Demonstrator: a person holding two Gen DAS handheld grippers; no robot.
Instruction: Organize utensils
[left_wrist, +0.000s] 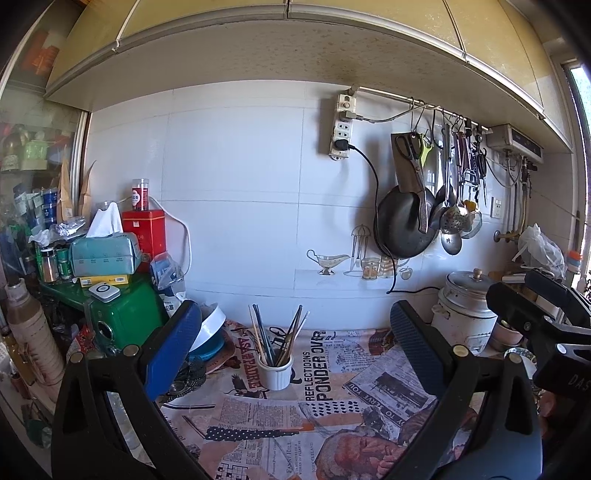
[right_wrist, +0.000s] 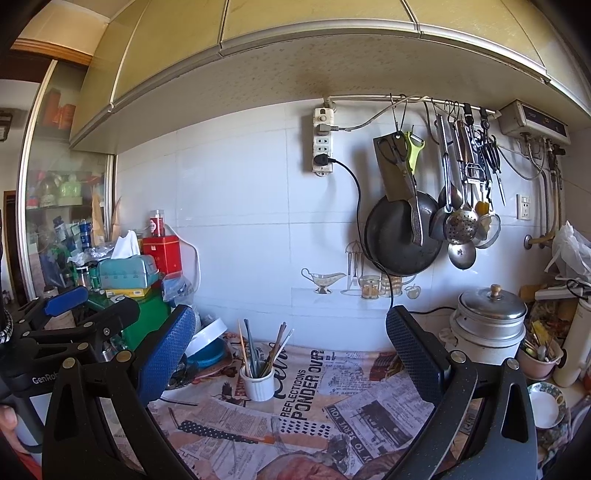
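the left hand-held gripper (left_wrist: 295, 354) is released, its blue fingers spread wide with nothing between them. the right hand-held gripper (right_wrist: 291, 354) is likewise released and bare. each shows in the other's view only in part: the right one is cut off at the right edge of the left wrist view, the left one at the left edge of the right wrist view, so their tips are hard to read there.

ahead of both, framed between the fingers, a white ribbed cup (left_wrist: 275, 371) stands upright on the newspaper-print table (left_wrist: 332, 424). chopsticks (left_wrist: 284, 336) lean out of it in a loose fan; how many is hard to count, and their lower ends are hidden inside the cup.

behind the left finger a blue-and-white dish stack (left_wrist: 210, 332) is half hidden. to the right a metal-lidded pot (right_wrist: 489, 317) stands near the wall, its base partly blocked in the left wrist view. above it ladles and a dark pan (right_wrist: 402, 236) hang overlapping on a rail.
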